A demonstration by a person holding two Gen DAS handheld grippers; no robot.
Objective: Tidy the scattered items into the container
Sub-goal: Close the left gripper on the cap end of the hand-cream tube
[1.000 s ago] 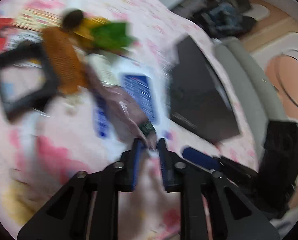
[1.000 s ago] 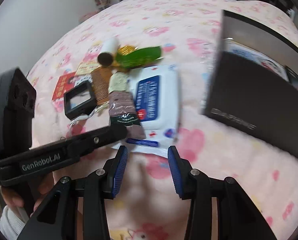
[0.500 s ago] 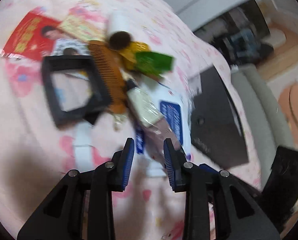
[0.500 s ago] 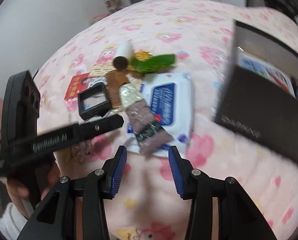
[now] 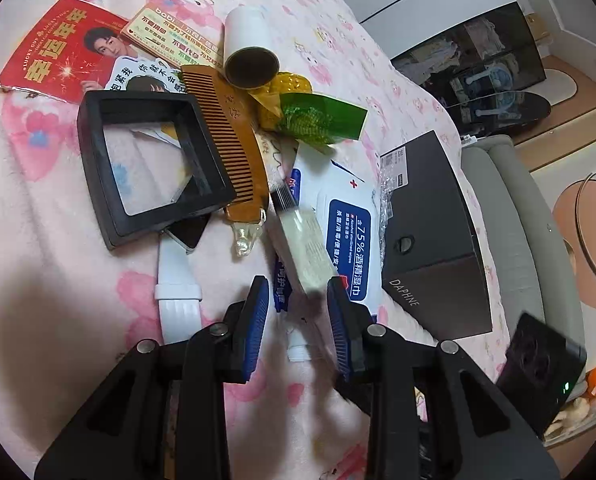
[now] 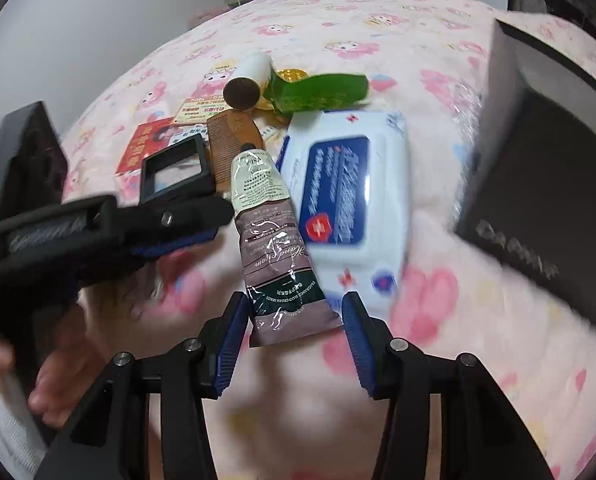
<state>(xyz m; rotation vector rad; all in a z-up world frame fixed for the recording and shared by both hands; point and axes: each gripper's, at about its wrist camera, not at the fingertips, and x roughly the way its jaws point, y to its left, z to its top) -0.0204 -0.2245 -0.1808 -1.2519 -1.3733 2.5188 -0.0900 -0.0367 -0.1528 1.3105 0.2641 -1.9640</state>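
A brown and cream hand cream tube lies partly on a white and blue wet wipes pack. My right gripper straddles the tube's crimped end. Its jaws are opening, and the pads stand just off the tube's edges. My left gripper is slightly open and grips nothing; the tube runs away from its tips. In the right wrist view the left gripper ends at the tube's left side. The black box marked DAPHNE stands to the right.
On the pink bedspread lie a black square frame, a wooden comb, a white roll, a green packet, red and printed cards and a white strap. A hand holds the left gripper. The bed's edge lies right of the box.
The left gripper let go of the tube's end and its view swung over the items. The right gripper sank onto the tube's end with its jaws wider.
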